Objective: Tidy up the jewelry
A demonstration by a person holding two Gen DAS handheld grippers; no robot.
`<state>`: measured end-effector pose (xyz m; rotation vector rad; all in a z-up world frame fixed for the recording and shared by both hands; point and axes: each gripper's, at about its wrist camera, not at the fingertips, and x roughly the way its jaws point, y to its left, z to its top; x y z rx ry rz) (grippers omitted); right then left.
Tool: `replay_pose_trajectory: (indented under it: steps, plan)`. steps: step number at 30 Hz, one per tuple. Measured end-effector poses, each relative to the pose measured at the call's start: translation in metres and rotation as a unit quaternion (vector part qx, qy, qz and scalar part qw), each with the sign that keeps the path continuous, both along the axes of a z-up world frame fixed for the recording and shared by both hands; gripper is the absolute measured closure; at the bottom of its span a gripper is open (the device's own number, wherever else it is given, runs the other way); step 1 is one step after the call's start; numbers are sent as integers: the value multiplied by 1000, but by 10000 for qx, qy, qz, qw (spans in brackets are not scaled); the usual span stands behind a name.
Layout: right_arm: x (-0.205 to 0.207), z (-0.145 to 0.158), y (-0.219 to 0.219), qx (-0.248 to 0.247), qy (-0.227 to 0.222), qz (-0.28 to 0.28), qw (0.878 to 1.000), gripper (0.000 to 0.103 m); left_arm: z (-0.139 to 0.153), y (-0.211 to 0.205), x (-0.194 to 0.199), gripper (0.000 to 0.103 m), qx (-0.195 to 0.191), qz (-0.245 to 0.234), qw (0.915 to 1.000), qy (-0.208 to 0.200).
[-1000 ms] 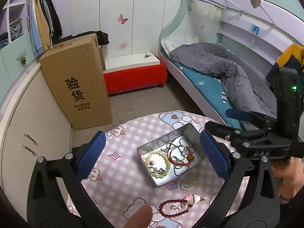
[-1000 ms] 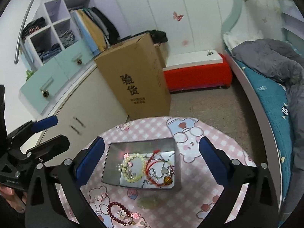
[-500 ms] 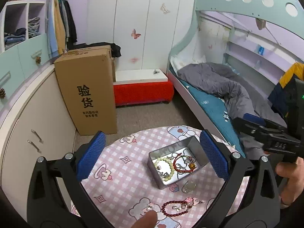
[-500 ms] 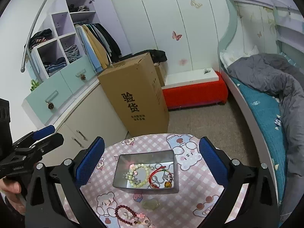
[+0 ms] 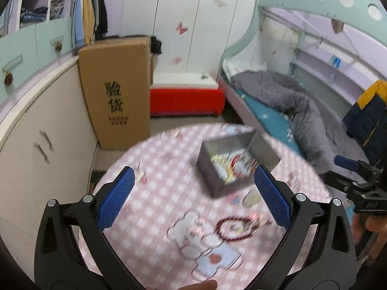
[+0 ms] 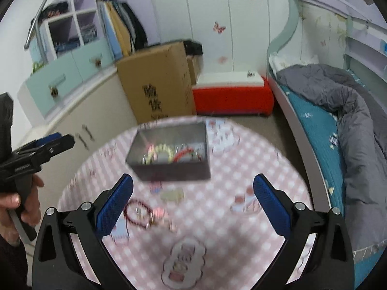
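Observation:
A metal tin (image 5: pixel 212 171) (image 6: pixel 169 169) stands on the round table with the pink checked cloth (image 5: pixel 154 193) (image 6: pixel 241 169); inside lie a pale bead bracelet (image 6: pixel 163 150), a red cord bracelet (image 6: pixel 182 153) and chains. In front of the tin lie a dark red bead bracelet (image 5: pixel 235 227) (image 6: pixel 137 213) and a pale flat pendant (image 5: pixel 251 197) (image 6: pixel 173 195). My left gripper (image 5: pixel 193 197) is open and empty above the table. My right gripper (image 6: pixel 193 204) is open and empty, short of the tin. Both views are motion blurred.
A tall cardboard box (image 5: pixel 118 91) and a red bench (image 5: pixel 185 100) stand on the floor beyond the table. Cabinets (image 5: pixel 31 125) run along the left. A bed with a grey duvet (image 5: pixel 290 106) is on the right.
Both grippers have pulled back and dropped lower, so the tin sits farther ahead and more of the table shows. Both stay open and empty. The jewelry has not moved.

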<state>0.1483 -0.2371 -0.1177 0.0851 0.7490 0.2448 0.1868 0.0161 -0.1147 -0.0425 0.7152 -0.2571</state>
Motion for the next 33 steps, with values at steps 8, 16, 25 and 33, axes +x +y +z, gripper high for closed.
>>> replay_pose_trajectory:
  steps: [8, 16, 25, 33]
  plan:
    - [-4, -47, 12, -321, 509, 153, 9981, 7, -62, 6, -6, 6, 342, -20, 9976, 600]
    - [5, -94, 40, -838, 919, 799, 9890, 21, -111, 0, 3, 6, 941, -125, 9910, 943]
    - [15, -106, 62, -1083, 811, 1086, 9848, 66, -125, -12, 15, 8, 1081, -308, 9883, 1027]
    - [9, -101, 60, -680, 869, 1168, 9870, 89, -114, -34, 8, 82, 981, -898, 9864, 969]
